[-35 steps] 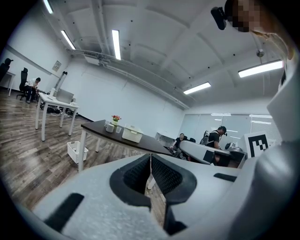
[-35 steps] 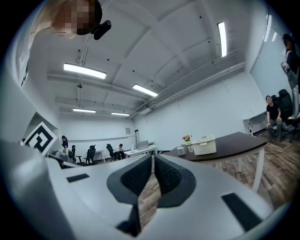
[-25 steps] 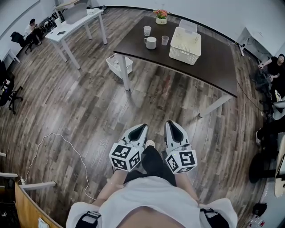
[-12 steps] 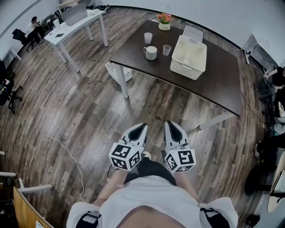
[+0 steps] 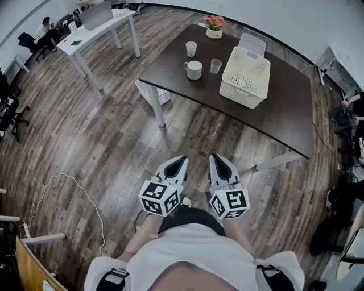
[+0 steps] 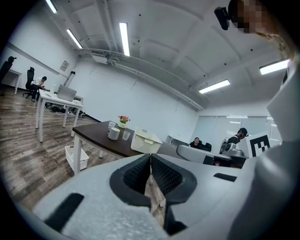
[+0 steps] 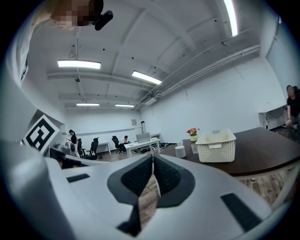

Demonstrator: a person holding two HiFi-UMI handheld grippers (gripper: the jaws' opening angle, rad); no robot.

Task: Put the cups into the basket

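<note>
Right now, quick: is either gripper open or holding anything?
Left gripper: closed, nothing between the jaws.
Right gripper: closed, nothing between the jaws.

Grey-brown plank floor [image 5: 102, 131] under white walls [image 5: 296, 17] — a dark tabletop [image 5: 284, 108] mid-room, a white desk [image 5: 108, 25] beyond (ceiling strip lights [image 6: 124, 40] lit).

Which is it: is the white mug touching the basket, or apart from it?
Apart. The head view shows the white mug and the basket with bare dark tabletop and a clear cup between them.
</note>
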